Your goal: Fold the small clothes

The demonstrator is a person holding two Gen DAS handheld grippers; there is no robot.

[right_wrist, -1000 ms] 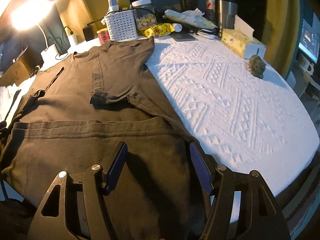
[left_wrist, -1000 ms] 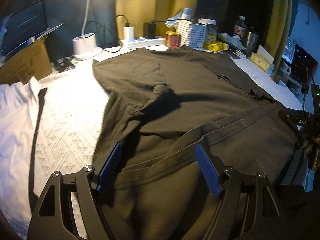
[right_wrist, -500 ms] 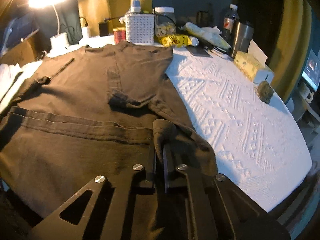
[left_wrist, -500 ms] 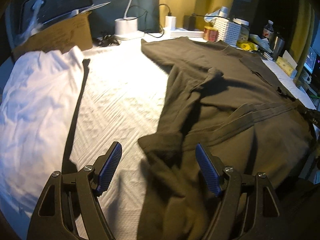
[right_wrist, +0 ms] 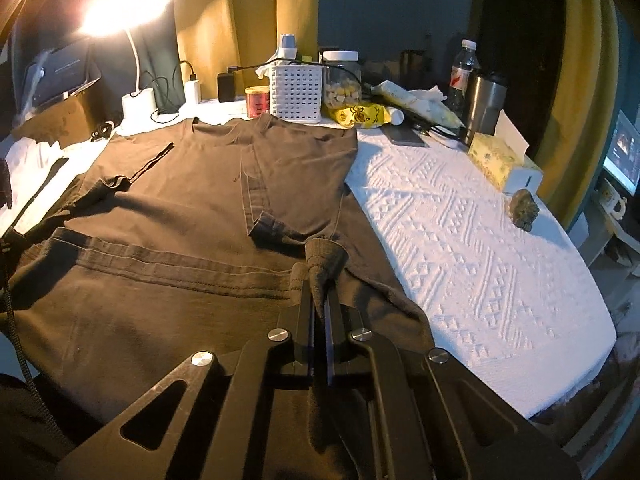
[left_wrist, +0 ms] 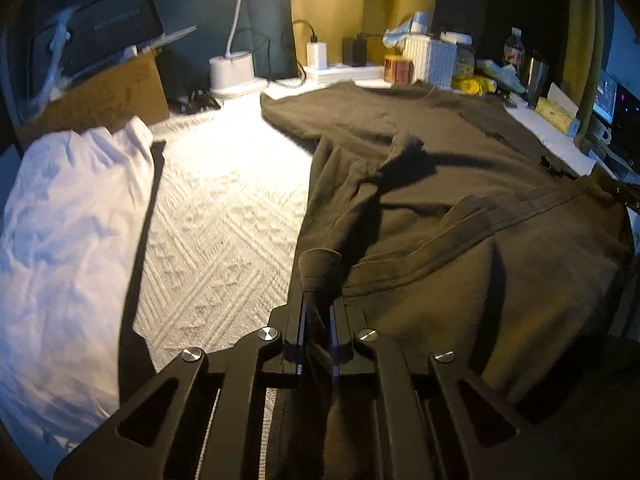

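I have the brown T-shirt [left_wrist: 460, 208] spread on the white quilt [left_wrist: 224, 216], sleeves tucked in. The left gripper [left_wrist: 318, 296] is closing on 1 hem corner; the right gripper [right_wrist: 320, 280] is clamped on the other, ready, I judge, to fold it toward the collar. Only the left view shows the white garment [left_wrist: 68, 216] beside the shirt; only the right shows the tissue box [right_wrist: 500, 160].

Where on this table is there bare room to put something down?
Two bare patches of the white textured cover: a wide one between the dark T-shirt and the tissue box, and a strip between the T-shirt and the white garment. The far edge is crowded: lamp base, white basket, jar, steel tumbler.
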